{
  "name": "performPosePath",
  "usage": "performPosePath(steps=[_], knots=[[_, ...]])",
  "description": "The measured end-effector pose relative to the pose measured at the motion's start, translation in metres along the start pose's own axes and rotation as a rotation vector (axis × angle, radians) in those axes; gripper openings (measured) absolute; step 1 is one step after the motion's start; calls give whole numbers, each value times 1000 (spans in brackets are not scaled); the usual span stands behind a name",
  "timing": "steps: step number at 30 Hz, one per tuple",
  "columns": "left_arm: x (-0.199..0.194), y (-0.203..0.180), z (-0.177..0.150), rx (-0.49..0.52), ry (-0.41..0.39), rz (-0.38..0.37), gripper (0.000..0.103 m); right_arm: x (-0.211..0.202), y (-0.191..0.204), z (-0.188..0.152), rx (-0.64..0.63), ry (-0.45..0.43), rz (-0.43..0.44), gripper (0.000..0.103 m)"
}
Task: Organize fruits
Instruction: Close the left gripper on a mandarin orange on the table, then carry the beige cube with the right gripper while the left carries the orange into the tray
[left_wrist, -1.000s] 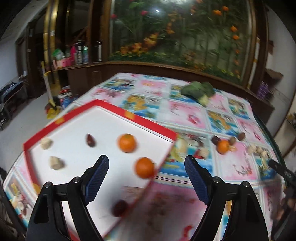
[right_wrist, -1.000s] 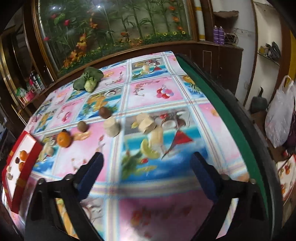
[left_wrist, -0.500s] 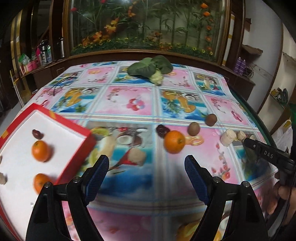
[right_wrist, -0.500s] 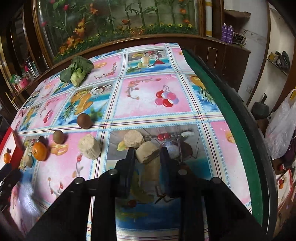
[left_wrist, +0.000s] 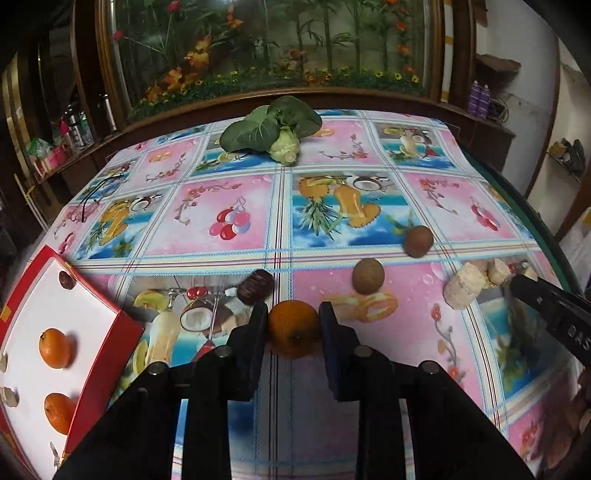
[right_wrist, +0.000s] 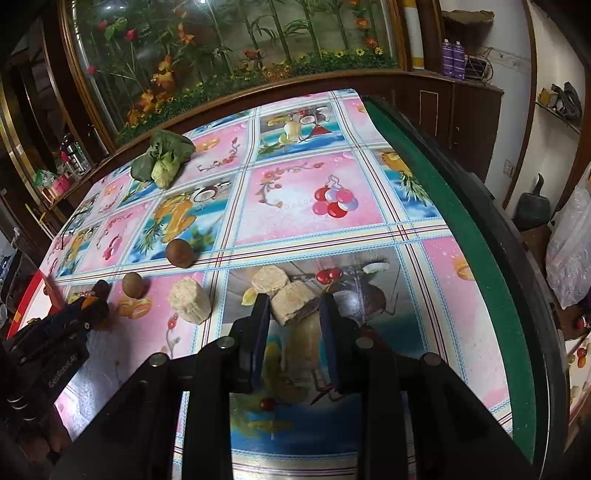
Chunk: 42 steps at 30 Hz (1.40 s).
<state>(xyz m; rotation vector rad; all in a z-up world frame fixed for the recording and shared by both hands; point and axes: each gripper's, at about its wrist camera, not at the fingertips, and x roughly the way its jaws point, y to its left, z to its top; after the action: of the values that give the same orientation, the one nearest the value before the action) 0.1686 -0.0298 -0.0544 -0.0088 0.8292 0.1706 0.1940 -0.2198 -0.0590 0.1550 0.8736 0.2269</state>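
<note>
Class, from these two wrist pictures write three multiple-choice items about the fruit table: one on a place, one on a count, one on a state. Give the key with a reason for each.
1. Where does the leafy green vegetable lie?
A. in the red tray
B. at the far end of the table
C. between the right tool's fingers

2. How many oranges lie in the red tray?
A. two
B. none
C. five

3. What is the left tool doing?
A. hanging wide open over the tray
B. shut on a brown round fruit
C. shut on an orange

Key:
1 B, it sits on the cloth near the far edge.
2 A, two orange fruits show on the tray's white floor.
3 C, both fingers press the orange's sides.
</note>
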Motion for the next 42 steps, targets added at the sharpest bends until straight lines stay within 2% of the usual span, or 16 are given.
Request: performPosePath(steps=[6, 9, 13, 17, 21, 28, 35, 42], knots=[[-32, 33, -26, -36, -8, -78, 26, -4, 4, -1, -22, -14, -22, 29], [-52, 48, -41, -51, -18, -147, 26, -9, 12, -4, -47, -13, -26, 29], [-77, 56, -63, -7, -38, -202, 26, -28, 28, -16, -90, -30, -4, 29], [-82, 56, -80, 41, -24, -221, 26, -48, 42, -31, -124, -43, 25, 29], [-85, 61, -89, 49, -11, -224, 26, -59, 52, -43, -138, -49, 50, 29], [-111, 80, -92, -5, -68, -215, 26, -83, 70, -50, -170, -81, 91, 29], [-130, 109, -94, -80, -124, -151, 26, -97, 83, -56, -185, -104, 105, 29], [-133, 141, -94, -168, -136, -91, 26, -100, 96, -67, -207, -89, 113, 29]])
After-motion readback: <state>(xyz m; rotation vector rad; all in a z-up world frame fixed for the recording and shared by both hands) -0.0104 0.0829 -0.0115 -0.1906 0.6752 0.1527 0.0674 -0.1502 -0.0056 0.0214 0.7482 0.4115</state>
